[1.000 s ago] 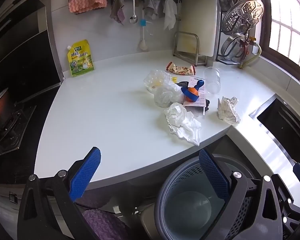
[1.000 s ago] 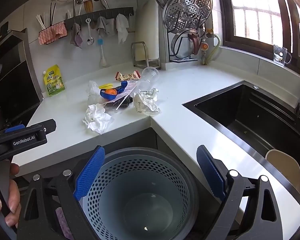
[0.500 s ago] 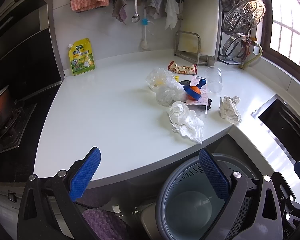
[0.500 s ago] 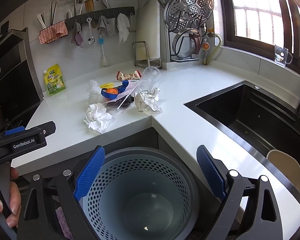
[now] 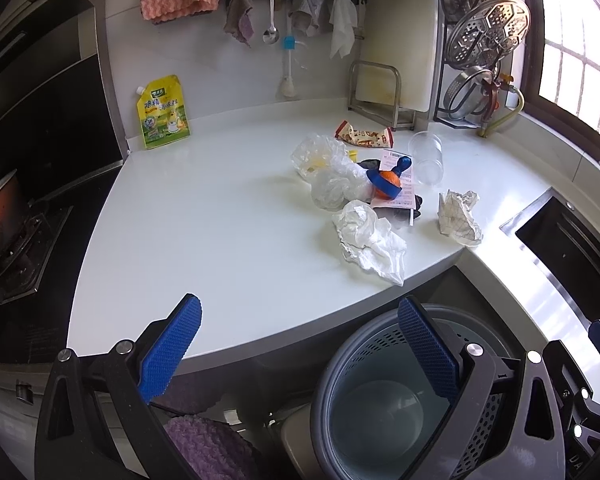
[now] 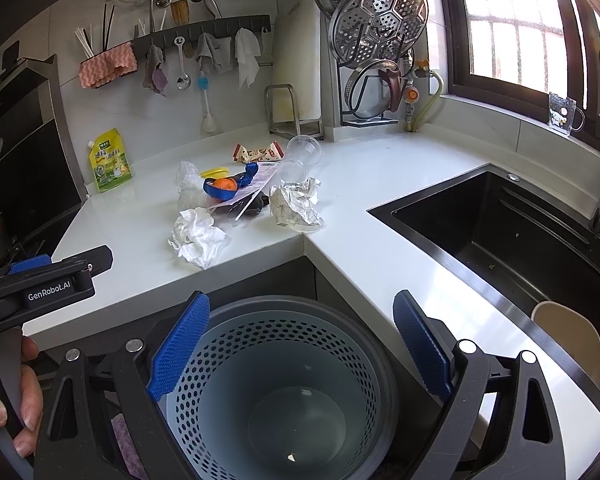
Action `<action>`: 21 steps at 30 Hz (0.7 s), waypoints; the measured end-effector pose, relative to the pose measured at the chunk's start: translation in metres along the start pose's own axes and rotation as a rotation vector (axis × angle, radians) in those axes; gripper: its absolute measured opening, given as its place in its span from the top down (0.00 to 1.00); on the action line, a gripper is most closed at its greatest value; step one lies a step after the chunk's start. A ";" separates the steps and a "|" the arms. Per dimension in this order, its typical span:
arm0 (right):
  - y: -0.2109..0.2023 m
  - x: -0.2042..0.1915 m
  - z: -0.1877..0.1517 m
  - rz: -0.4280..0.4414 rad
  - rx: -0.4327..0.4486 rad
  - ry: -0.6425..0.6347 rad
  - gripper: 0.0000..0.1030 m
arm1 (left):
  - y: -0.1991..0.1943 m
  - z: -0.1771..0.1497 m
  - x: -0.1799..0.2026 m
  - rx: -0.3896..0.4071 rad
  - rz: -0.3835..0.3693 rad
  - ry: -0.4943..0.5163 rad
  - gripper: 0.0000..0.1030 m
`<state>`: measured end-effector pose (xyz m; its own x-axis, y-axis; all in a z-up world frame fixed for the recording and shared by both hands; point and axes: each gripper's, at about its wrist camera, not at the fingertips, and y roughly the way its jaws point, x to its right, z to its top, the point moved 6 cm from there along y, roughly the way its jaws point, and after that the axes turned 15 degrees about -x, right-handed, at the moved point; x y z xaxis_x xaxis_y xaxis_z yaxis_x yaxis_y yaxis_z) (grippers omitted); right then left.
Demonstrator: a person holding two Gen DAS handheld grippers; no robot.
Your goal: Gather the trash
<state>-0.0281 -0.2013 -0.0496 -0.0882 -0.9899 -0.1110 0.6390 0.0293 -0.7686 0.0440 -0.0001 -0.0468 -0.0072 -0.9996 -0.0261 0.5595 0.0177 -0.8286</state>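
A pile of trash lies on the white counter (image 5: 220, 220): a crumpled white tissue (image 5: 370, 240) (image 6: 198, 236), a crumpled printed paper (image 5: 458, 216) (image 6: 296, 204), clear plastic bags (image 5: 328, 176), a blue and orange piece (image 5: 388, 180) (image 6: 224, 186), a clear cup on its side (image 5: 426, 158) (image 6: 300, 156) and a snack wrapper (image 5: 364, 136). A grey perforated trash bin (image 6: 284, 384) (image 5: 384, 400) stands on the floor below the counter corner. My left gripper (image 5: 300, 348) is open and empty, short of the counter edge. My right gripper (image 6: 300, 344) is open and empty above the bin.
A black sink (image 6: 500, 232) is set in the counter to the right. A stove (image 5: 16, 248) is at the left. A yellow pouch (image 5: 162, 112) leans on the back wall. A rack with steamer lids (image 6: 376, 40) and a cutting board stands at the back.
Both grippers have edged slightly forward and up, so the counter and the trash pile sit a little lower in view. Both stay open. Nothing on the counter has moved.
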 end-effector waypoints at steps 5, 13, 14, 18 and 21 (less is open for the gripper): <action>-0.001 0.000 0.000 0.002 0.000 0.002 0.14 | 0.000 -0.001 0.000 -0.002 -0.004 0.000 0.06; -0.001 0.000 -0.001 0.002 0.000 0.002 0.14 | 0.001 -0.003 0.000 -0.005 -0.004 -0.001 0.06; -0.001 0.000 0.000 0.001 0.000 0.002 0.14 | 0.001 -0.003 0.000 -0.005 -0.004 -0.002 0.06; 0.000 0.000 -0.001 0.002 0.000 0.002 0.14 | 0.000 -0.004 -0.001 -0.005 -0.004 -0.005 0.06; 0.000 0.000 -0.001 0.002 -0.001 0.002 0.14 | 0.000 -0.005 -0.002 -0.008 -0.005 -0.006 0.06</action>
<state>-0.0291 -0.2007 -0.0504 -0.0880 -0.9896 -0.1140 0.6388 0.0317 -0.7687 0.0405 0.0016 -0.0496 -0.0053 -0.9998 -0.0187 0.5525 0.0127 -0.8334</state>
